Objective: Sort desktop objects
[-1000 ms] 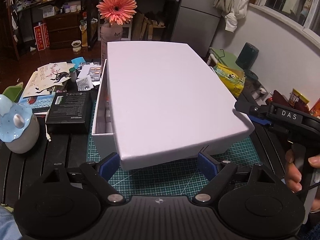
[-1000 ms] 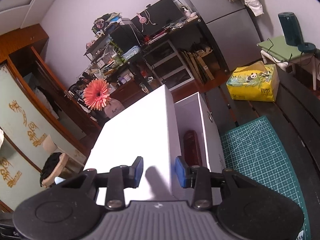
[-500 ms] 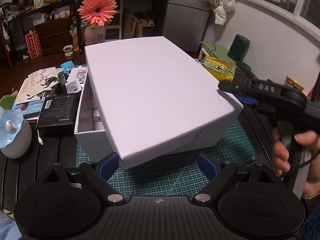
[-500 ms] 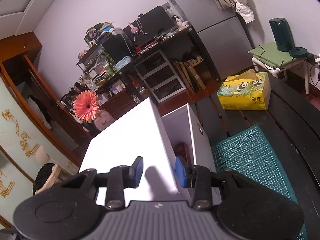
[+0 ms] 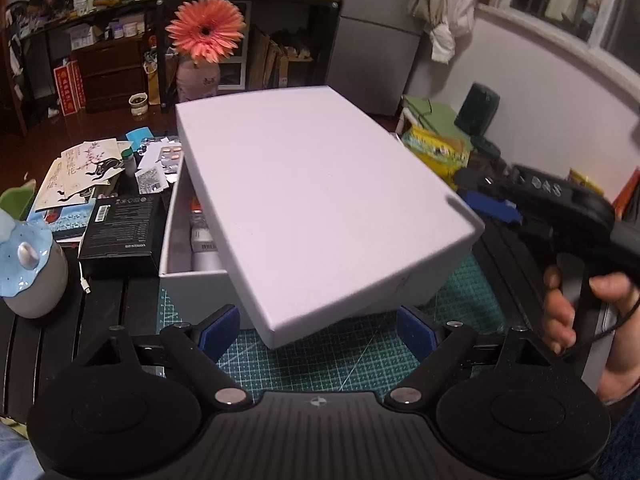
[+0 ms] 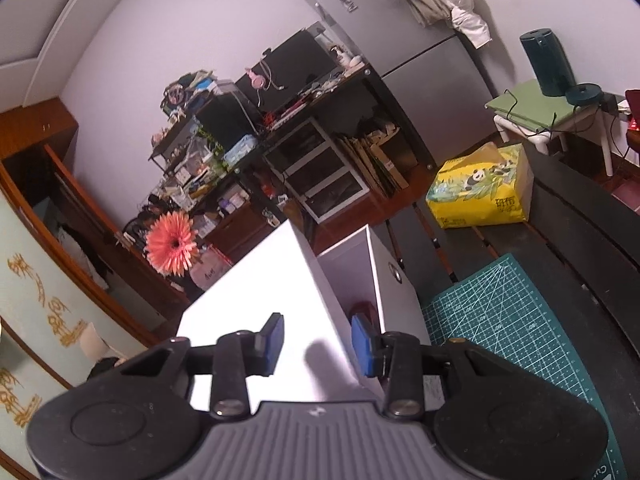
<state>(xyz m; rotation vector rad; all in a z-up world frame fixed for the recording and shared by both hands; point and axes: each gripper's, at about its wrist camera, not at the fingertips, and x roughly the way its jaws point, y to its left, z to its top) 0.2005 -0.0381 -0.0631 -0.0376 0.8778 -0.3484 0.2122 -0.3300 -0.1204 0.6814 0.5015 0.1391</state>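
Lid [image 5: 320, 208] looks light, stiff; right gripper [image 6: 318, 346] fingers clamp its 3 o'clock edge; left gripper [image 5: 318, 330] fingers apart.

Dark slat table [image 5: 104, 304] (mat [image 5: 360, 356], box [image 5: 200, 292])

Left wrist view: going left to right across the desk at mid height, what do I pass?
Blue-capped jar → black carton → open white box → white lid → right gripper → hand.
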